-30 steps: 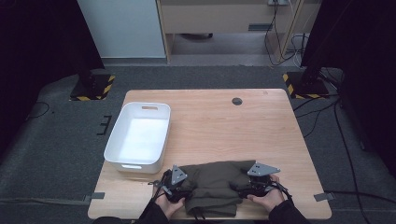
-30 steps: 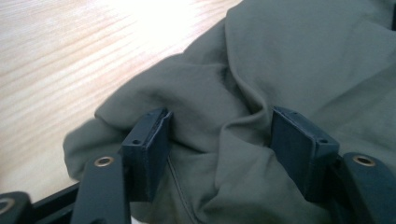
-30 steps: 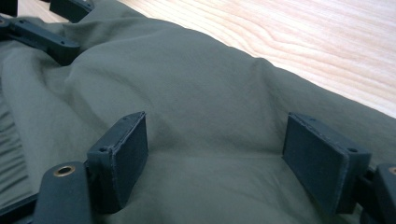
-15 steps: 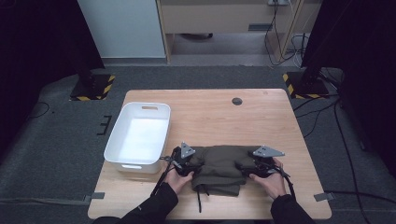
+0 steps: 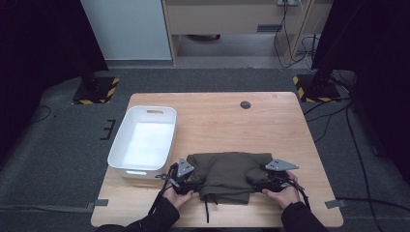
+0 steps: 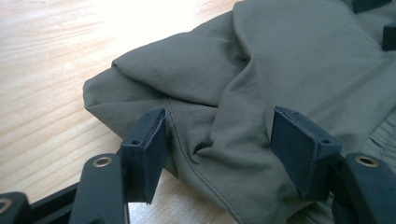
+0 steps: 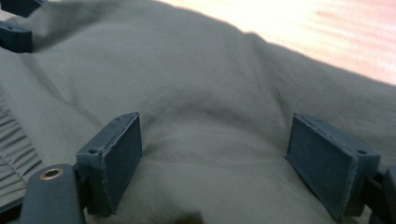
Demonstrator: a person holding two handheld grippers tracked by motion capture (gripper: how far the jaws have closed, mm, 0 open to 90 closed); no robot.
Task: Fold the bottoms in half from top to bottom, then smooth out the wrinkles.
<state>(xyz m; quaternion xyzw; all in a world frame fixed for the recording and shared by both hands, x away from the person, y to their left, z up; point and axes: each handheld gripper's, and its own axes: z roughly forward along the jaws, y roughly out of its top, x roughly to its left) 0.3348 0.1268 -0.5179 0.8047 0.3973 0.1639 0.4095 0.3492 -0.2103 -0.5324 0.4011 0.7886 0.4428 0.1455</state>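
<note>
A folded olive-green garment (image 5: 227, 173) lies on the wooden table (image 5: 232, 125) near its front edge. A dark drawstring (image 5: 208, 209) trails from it toward me. My left gripper (image 5: 197, 184) is at the garment's left end. Its jaws stand apart around a hump of cloth (image 6: 224, 93), and the pads (image 6: 299, 144) do not pinch it. My right gripper (image 5: 254, 181) is at the right end. Its jaws have just been opening and straddle the cloth (image 7: 210, 93), with the pad faces (image 7: 119, 154) clear of it. Left gripper (image 6: 222, 140) and right gripper (image 7: 219, 154) point toward each other.
A white plastic bin (image 5: 126, 166) stands on the table's left side, close to my left hand. A small black round disc (image 5: 245, 104) sits near the far edge. Bare wood stretches beyond the garment. Dark floor and cables surround the table.
Both hands pushed away from me with the garment, which slid up the table and bunched narrower. They have since drawn back a little and apart, to its two ends.
</note>
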